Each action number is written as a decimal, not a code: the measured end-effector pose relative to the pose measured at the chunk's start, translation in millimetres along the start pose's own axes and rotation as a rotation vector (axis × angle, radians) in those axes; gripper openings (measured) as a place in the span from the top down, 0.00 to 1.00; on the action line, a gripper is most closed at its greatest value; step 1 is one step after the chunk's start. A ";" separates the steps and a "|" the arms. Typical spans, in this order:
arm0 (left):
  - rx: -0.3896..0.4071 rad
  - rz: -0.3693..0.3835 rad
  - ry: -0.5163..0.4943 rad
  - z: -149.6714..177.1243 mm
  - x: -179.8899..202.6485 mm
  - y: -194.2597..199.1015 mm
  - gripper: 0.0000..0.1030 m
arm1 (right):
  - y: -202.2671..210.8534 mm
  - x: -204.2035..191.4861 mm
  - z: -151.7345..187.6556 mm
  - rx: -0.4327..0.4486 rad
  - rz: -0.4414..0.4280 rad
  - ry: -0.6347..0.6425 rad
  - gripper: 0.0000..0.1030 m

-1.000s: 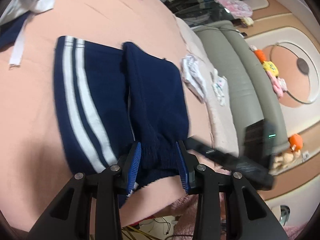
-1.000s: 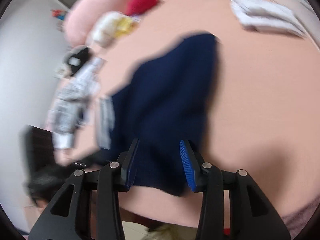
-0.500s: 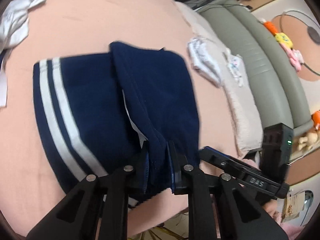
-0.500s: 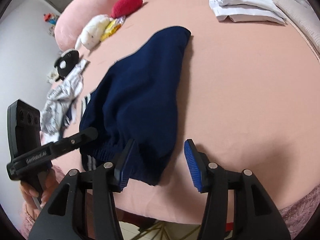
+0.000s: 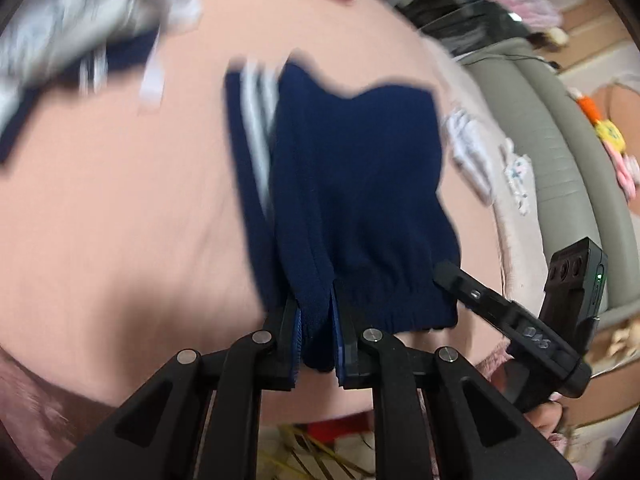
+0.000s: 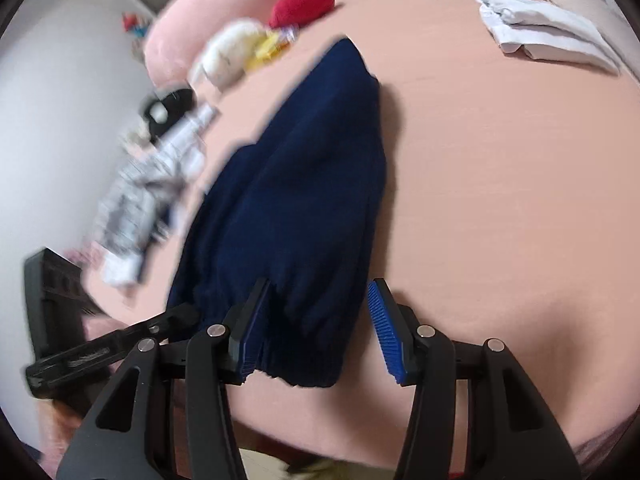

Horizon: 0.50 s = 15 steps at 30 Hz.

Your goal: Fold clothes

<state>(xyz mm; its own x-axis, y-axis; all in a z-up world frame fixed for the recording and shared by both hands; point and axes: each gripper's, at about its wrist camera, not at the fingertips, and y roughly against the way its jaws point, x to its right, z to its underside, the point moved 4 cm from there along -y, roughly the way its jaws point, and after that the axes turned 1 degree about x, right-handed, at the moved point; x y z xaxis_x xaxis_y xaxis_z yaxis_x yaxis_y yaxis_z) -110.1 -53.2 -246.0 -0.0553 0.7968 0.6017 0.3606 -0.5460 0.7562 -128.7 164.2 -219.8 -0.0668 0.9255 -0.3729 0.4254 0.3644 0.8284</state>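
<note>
Navy trousers with white side stripes [image 5: 352, 168] lie on the pink bed [image 5: 120, 200], one leg folded over the other. My left gripper [image 5: 318, 332] is shut on the elastic waistband at the near edge. In the right wrist view the navy trousers [image 6: 304, 200] stretch away from me; my right gripper [image 6: 316, 328] is open, its blue pads either side of the waistband corner. The right gripper also shows in the left wrist view [image 5: 520, 320], beside the waistband. The left gripper shows at the lower left of the right wrist view [image 6: 108, 344].
A grey and white garment pile [image 6: 148, 184] and soft toys, a red one [image 6: 302, 4], lie at the far side. A folded white garment [image 6: 544, 40] lies at the right. A grey sofa [image 5: 568, 168] runs beside the bed. Small white clothes [image 5: 468, 152] sit near it.
The left gripper closed on the waistband and has shifted, both views blurred with motion. The right gripper has moved in so its open pads straddle the waistband corner.
</note>
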 end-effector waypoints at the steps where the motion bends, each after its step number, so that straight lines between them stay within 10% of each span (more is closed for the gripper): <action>1: -0.018 0.015 0.020 0.3 -3.4 -3.1 0.86 | -4.5 3.6 3.4 -0.017 0.032 0.016 0.51; 7: 0.026 0.048 0.032 -5.8 -4.5 15.9 0.59 | 9.5 8.8 -3.4 -0.006 -0.002 -0.036 0.44; 11: -0.015 0.049 0.105 -7.2 -20.5 0.5 0.62 | -16.9 -0.5 -3.9 -0.084 -0.018 0.014 0.40; 15: -0.053 0.036 0.036 -6.2 -4.0 -9.6 0.78 | -12.5 -12.5 -0.8 -0.089 0.038 0.099 0.82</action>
<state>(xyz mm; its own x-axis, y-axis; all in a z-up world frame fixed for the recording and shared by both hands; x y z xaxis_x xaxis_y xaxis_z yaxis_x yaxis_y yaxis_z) -119.1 -52.7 -254.0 -0.0774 0.7672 0.6367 0.3133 -0.5875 0.7461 -134.0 148.2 -225.1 -0.1428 0.9429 -0.3008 0.3481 0.3323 0.8766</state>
